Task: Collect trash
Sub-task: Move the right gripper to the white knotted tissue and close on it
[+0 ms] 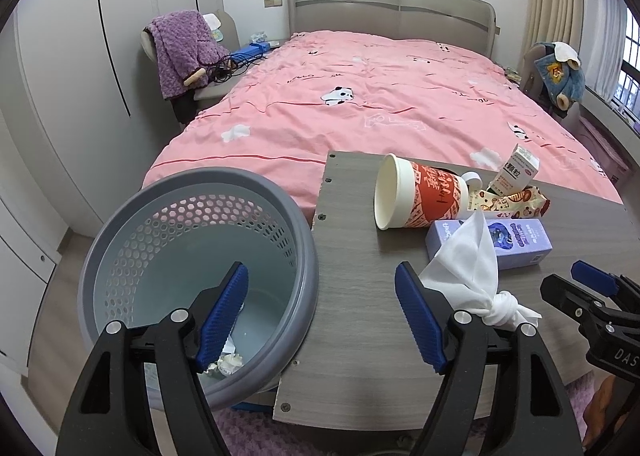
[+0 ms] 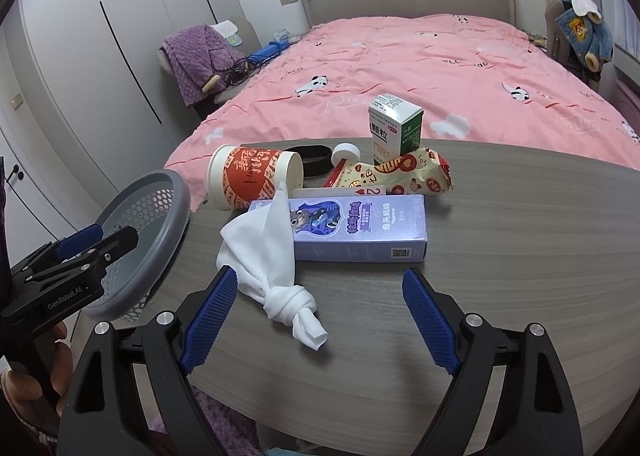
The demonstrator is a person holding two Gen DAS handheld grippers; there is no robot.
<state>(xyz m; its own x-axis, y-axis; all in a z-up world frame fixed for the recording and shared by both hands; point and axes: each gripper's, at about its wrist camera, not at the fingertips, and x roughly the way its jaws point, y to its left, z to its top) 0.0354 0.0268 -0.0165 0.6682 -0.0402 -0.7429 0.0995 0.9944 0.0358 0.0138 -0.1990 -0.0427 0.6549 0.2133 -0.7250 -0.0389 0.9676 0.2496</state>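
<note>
Trash lies on the table [image 2: 520, 256]: a knotted tissue [image 2: 276, 280], paper cup [image 2: 252, 176], purple box [image 2: 360, 232]; left gripper [image 1: 320, 316] gapes empty beside the basket [image 1: 192, 216]; right gripper [image 2: 320, 316] gapes empty around the tissue.

Grey wood-grain counter [image 2: 500, 236] bare on its right; knotted white cloth [image 2: 276, 276] and lilac carton [image 2: 360, 232] obstruct the left-centre.

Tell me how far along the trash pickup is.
Barely started. Some crumpled paper lies in the basket. Nothing in hand: left gripper and right gripper both open. Left on the table: knotted tissue, cup, purple box, snack wrapper, small carton.
</note>
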